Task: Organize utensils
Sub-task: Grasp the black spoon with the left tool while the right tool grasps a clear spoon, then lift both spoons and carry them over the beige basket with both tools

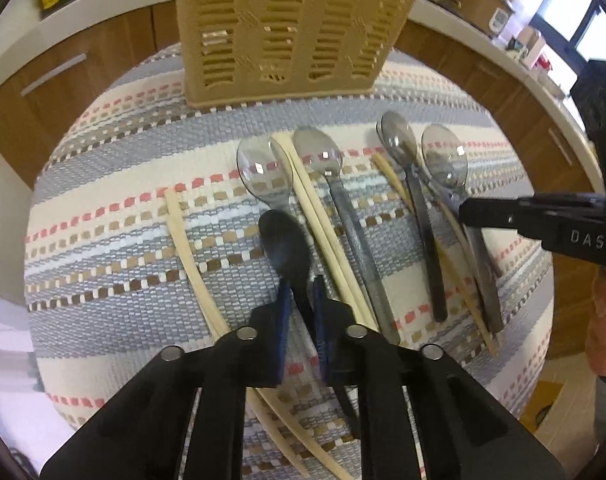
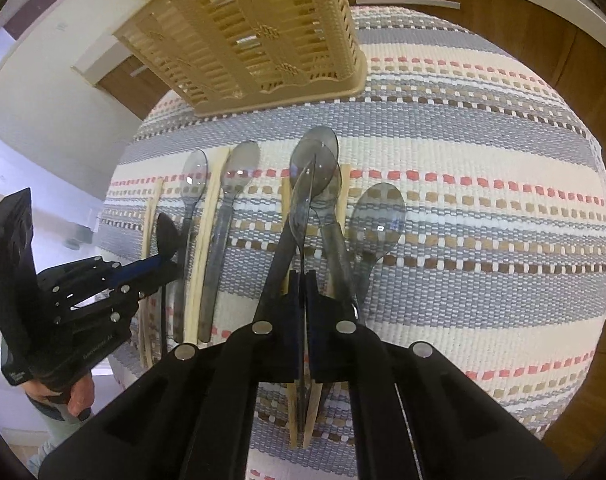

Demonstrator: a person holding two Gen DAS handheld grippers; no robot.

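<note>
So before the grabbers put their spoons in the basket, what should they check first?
1. Left gripper holds the dark spoon by its handle: ok.
2. Right gripper is shut on a clear spoon, held edge-on and lifted: ok.
3. Woven basket stands upright on the striped mat: ok.
4. Way to the basket is open ahead of both grippers: ok.
5. The two grippers keep apart from each other: ok.
6. Which basket compartment is free: cannot tell, its top is out of view.
</note>
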